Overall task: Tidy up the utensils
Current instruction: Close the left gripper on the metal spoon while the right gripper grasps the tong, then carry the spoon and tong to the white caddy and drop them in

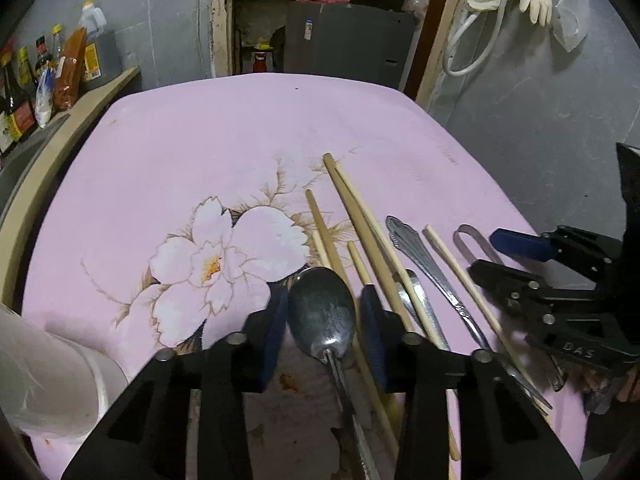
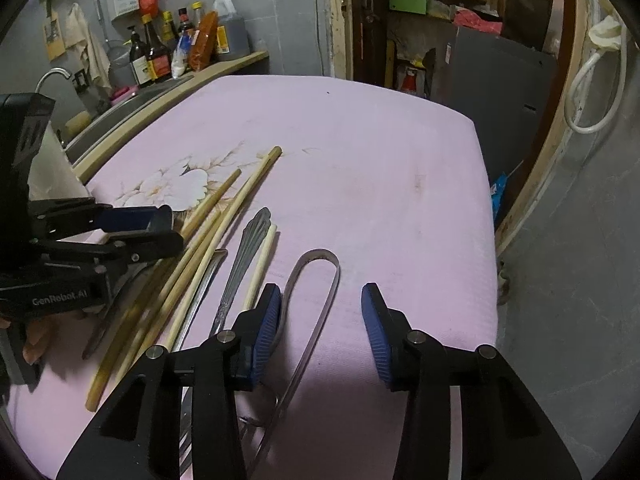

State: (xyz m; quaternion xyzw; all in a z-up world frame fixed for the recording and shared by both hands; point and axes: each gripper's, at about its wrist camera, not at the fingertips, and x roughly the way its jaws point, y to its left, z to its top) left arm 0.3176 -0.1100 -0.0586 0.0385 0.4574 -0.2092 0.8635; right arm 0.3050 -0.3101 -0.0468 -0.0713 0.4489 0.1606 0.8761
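Note:
A metal spoon [image 1: 322, 312] lies bowl-up on the pink flowered cloth [image 1: 240, 128]. My left gripper [image 1: 324, 320] straddles its bowl, the blue pads [image 1: 276, 332] close at either rim with a sliver of gap on the right side. Several wooden chopsticks [image 1: 360, 216] and an ornate-handled metal utensil [image 1: 416, 252] lie just to the right. A bent metal loop [image 2: 316, 264] lies between the pads of my right gripper [image 2: 320, 320]. Its left pad [image 2: 266, 328] is against one arm of the loop and the right pad stands well apart. The chopsticks [image 2: 224, 208] lie to its left.
A white container [image 1: 48, 380] stands at the cloth's near left corner. Bottles [image 2: 156, 56] and a sink with a tap [image 2: 52, 76] line the counter on the left. The table [image 2: 460, 200] drops off at its right edge toward a grey wall.

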